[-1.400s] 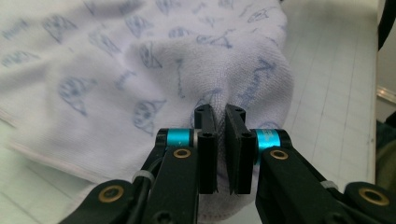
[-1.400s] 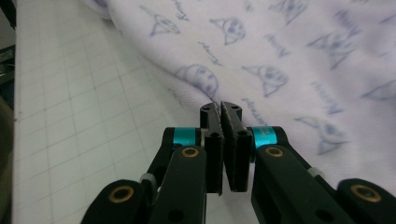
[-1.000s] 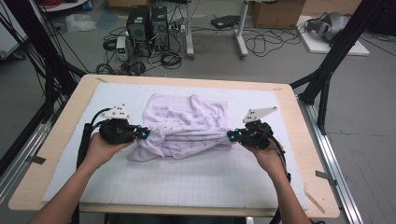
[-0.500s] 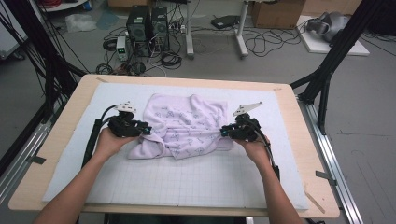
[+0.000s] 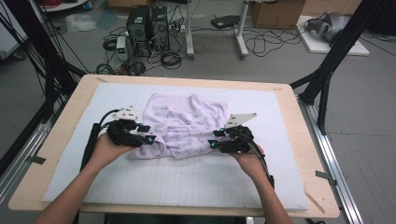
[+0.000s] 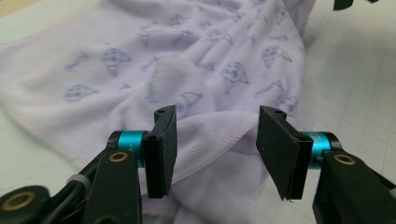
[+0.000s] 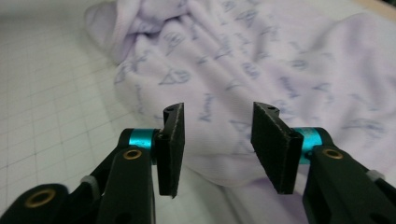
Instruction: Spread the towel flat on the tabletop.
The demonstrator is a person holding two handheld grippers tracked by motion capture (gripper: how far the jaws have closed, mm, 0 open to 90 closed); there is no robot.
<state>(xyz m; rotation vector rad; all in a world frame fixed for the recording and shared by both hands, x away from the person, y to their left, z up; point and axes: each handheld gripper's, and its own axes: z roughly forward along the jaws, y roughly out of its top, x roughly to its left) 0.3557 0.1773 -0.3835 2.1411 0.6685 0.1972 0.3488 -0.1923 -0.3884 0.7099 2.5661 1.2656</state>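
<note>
At the left of the high view we see the left gripper (image 5: 145,133) in the person's left hand (image 5: 108,148), low over the white gridded mat (image 5: 196,182) that covers the wooden table (image 5: 70,100). It points right, at the left edge of the lilac printed garment (image 5: 183,125), with its grey three-cornered plate on top and its cable trailing back along the forearm. In the left gripper view its jaws stand apart. They have just been opening, and the black pads (image 6: 163,149) press on nothing. A ribbed fold of the garment (image 6: 154,70) lies in the gap between them, loose from either pad.

The garment lies crumpled in the middle of the mat, bunched narrow between the two tools, with its far part spread toward the back edge of the mat. Its small blue-grey print shows in all three views.

At the garment's right edge we see the right gripper (image 5: 214,138) in the right hand (image 5: 249,156), pointing left toward the cloth. In the right gripper view its jaws also stand apart and have just been opening. The hem of the garment (image 7: 261,60) lies between and beyond the pads (image 7: 172,149), and neither pad squeezes it.

Beyond the table, on the floor, stand two computer towers (image 5: 149,23) among loose cables.
</note>
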